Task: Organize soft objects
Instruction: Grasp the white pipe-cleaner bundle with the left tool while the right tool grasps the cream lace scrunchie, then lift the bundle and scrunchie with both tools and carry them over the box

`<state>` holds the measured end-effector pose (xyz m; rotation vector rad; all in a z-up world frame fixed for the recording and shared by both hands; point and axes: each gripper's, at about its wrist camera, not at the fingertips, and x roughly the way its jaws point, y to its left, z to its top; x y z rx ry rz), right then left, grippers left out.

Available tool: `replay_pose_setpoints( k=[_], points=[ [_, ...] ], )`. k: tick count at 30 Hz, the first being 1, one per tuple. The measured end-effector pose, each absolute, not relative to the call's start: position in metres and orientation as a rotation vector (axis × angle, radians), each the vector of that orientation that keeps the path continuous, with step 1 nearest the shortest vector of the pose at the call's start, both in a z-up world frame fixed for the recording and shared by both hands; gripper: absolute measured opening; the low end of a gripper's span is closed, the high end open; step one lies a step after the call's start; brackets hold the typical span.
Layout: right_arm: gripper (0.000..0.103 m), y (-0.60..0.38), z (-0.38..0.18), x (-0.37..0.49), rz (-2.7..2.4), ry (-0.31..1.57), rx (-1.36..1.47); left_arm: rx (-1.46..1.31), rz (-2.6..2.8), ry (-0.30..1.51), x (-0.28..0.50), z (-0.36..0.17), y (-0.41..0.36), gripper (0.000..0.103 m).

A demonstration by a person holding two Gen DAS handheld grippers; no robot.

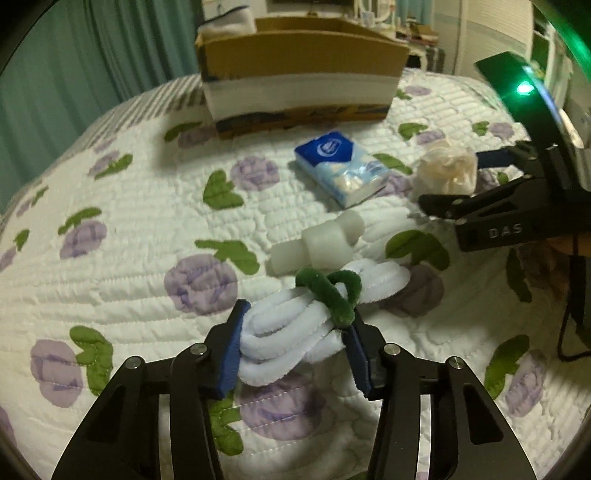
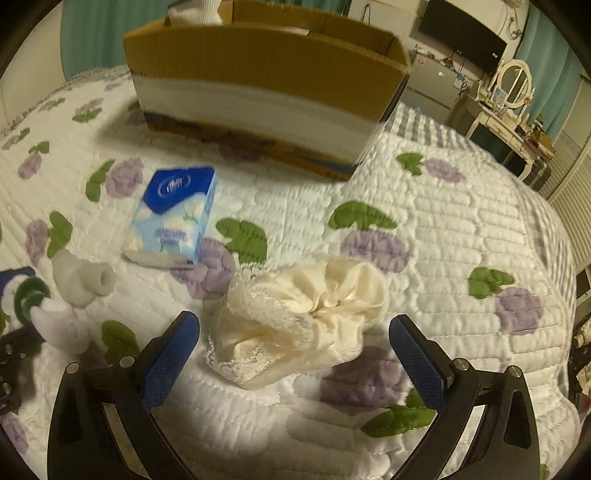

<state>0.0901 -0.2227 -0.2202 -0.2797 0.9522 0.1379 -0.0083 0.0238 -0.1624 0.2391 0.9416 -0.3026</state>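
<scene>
My left gripper is shut on a white fuzzy rope bundle tied with a green fuzzy band, low on the quilt. My right gripper is open, its blue pads on either side of a cream lace scrunchie without touching it. In the left wrist view the right gripper brackets the scrunchie. A blue tissue pack and a white foam piece lie between them. The tissue pack, foam piece and bundle show at the right wrist view's left.
An open cardboard box stands at the far side of the floral quilt; it also shows in the right wrist view with a white cloth sticking out. A dresser with a mirror stands beyond the bed's right edge.
</scene>
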Motion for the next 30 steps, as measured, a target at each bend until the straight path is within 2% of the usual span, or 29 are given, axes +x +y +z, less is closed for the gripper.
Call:
replay_pose_setpoints(
  k=[3, 5, 7, 8, 10, 14, 30],
  points=[
    [0.102, -0.224, -0.222, 0.091, 0.159, 0.963, -0.26, 0.264, -0.319, 0.923, -0.011, -0.161, 0.019, 0.046],
    [0.088, -0.226, -0.22, 0.089, 0.178, 0.959, -0.24, 0.27, -0.321, 0.912, -0.011, -0.158, 0.018, 0.045],
    [0.052, -0.227, -0.22, 0.089, 0.184, 0.97, -0.22, 0.264, -0.318, 0.898, -0.011, -0.155, 0.019, 0.043],
    [0.046, -0.229, -0.221, 0.088, 0.179, 0.971, -0.217, 0.256, -0.317, 0.892, -0.01, -0.152, 0.019, 0.043],
    [0.027, -0.233, -0.219, 0.087, 0.192, 0.969, -0.188, 0.239, -0.313, 0.883, -0.01, -0.148, 0.023, 0.043],
    [0.02, -0.239, -0.211, 0.081, 0.199, 0.952, -0.145, 0.214, -0.3, 0.87, -0.012, -0.14, 0.024, 0.043],
    [0.02, -0.235, -0.139, 0.017, 0.217, 0.769, -0.114, 0.145, -0.242, 0.725, -0.046, -0.071, 0.033, 0.043]
  ],
)
